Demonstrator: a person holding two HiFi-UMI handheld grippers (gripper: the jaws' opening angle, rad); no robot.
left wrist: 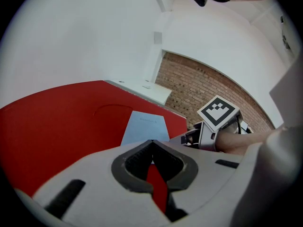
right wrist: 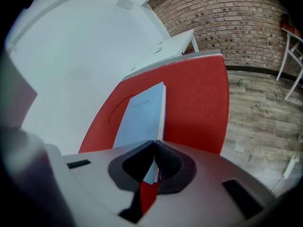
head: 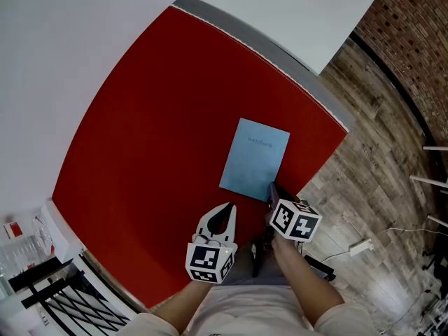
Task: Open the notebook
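Right gripper view shows the right hand-held gripper (right wrist: 155, 145) clamped on the blue notebook's (right wrist: 142, 112) near corner on the red table (right wrist: 199, 98), while the left hand-held gripper (left wrist: 152, 143) has its jaws together, empty.

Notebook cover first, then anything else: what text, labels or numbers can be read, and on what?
Notebook: one short printed word near the cover's top, too small and blurred to read in any view.
Left gripper and right gripper: black-and-white square markers only, no letters or numbers.
Red patch on a white item, head view's lower left: too small to read.
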